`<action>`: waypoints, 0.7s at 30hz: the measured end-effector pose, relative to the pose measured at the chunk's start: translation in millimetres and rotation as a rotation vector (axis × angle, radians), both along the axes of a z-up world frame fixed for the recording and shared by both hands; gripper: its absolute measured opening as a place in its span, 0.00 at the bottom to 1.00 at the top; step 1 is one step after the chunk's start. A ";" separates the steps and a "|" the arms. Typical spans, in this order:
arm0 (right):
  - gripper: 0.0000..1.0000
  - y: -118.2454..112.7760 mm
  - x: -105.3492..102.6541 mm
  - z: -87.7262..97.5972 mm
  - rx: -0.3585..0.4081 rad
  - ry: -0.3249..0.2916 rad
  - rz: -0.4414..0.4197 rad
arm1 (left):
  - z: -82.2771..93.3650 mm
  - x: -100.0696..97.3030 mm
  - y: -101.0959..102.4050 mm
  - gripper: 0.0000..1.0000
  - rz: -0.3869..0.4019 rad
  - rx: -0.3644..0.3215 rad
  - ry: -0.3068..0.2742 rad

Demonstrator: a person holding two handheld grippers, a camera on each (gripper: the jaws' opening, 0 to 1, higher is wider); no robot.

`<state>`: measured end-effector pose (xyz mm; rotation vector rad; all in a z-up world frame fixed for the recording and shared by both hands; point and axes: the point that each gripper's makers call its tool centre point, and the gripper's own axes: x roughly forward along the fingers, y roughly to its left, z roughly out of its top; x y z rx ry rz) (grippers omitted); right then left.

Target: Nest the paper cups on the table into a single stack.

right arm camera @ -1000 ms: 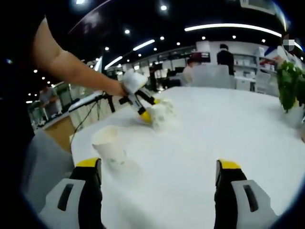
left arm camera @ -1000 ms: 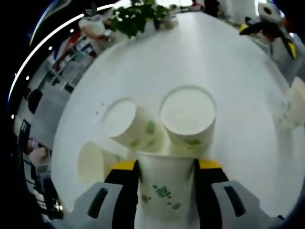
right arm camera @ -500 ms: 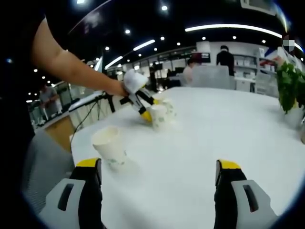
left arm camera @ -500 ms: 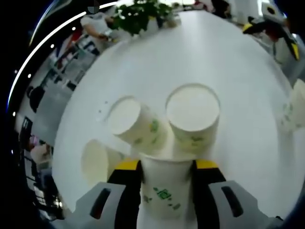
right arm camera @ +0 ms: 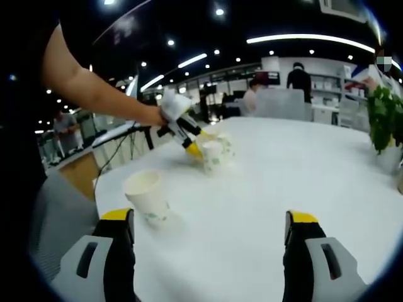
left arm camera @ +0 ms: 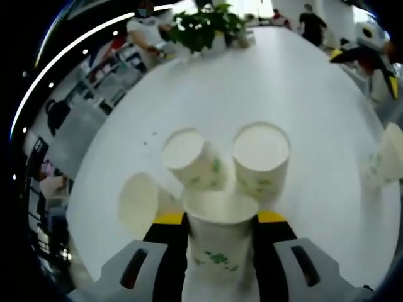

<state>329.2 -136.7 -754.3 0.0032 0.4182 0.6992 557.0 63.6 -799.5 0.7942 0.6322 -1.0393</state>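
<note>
— Left gripper (left arm camera: 217, 220)? 
— Clamped on a paper cup (left arm camera: 219, 236), beside three other cups (left arm camera: 195, 160) on the white table (left arm camera: 302, 94).
— Right gripper (right arm camera: 211, 220)? 
— Jaws spread wide, holding nothing; a lone cup (right arm camera: 146, 196) stands just left of it.

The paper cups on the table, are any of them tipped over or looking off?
Yes. In the left gripper view, one paper cup lies on its side beside the left hand-held gripper, mouth facing the camera. Another leans against the upright cup. No spill or damage visible.
</note>
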 end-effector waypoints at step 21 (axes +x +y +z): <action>0.98 1.0 2.8 7.8 -0.016 -0.017 0.015 | 50.9 -0.1 9.4 0.39 0.135 -0.316 -0.008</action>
